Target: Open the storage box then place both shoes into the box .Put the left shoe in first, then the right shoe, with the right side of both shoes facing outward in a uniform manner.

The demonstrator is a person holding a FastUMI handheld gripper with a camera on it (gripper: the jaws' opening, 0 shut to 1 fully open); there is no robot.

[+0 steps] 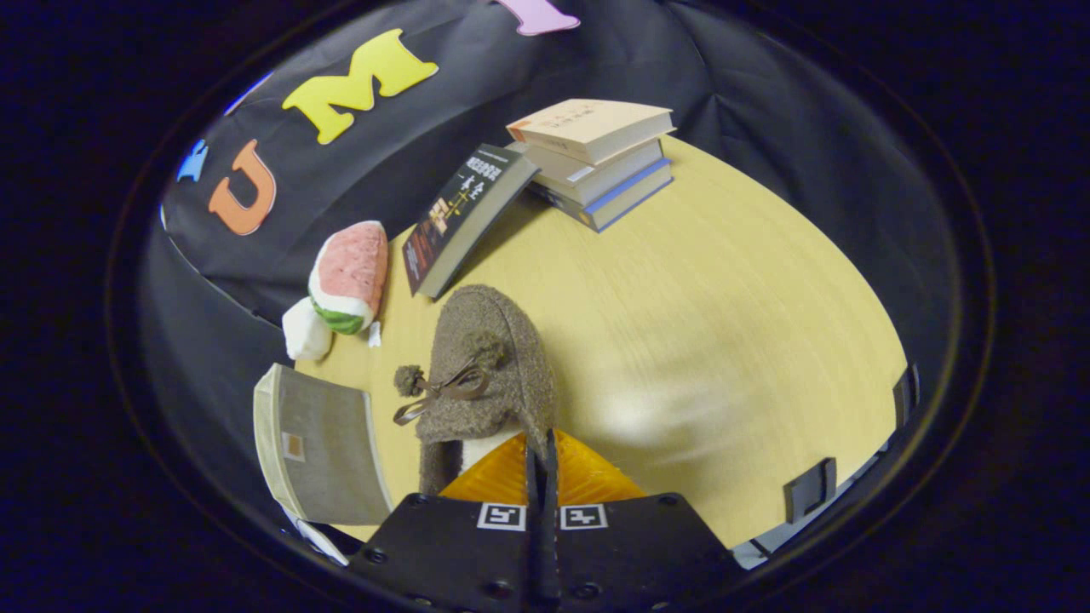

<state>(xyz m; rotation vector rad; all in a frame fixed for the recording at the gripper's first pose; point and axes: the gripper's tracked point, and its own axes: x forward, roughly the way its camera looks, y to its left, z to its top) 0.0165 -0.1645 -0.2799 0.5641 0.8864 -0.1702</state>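
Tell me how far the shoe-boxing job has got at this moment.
Done: the grey fabric storage box looks open, lid raised. In hand: the gripper is shut on the rim of the brown woolly pom-pom shoe, above the wooden table. Left: placing it in the box, then the other shoe.

Shoe (485,366): grey-brown fuzzy slipper, brown lace bow with pompoms on the vamp, pale lining at the opening. Toe points away from the fingers toward the table's far edge; heel rim pinched between the closed fingertips. Storage box (319,447): grey fabric, at the table's left edge, beside the shoe.
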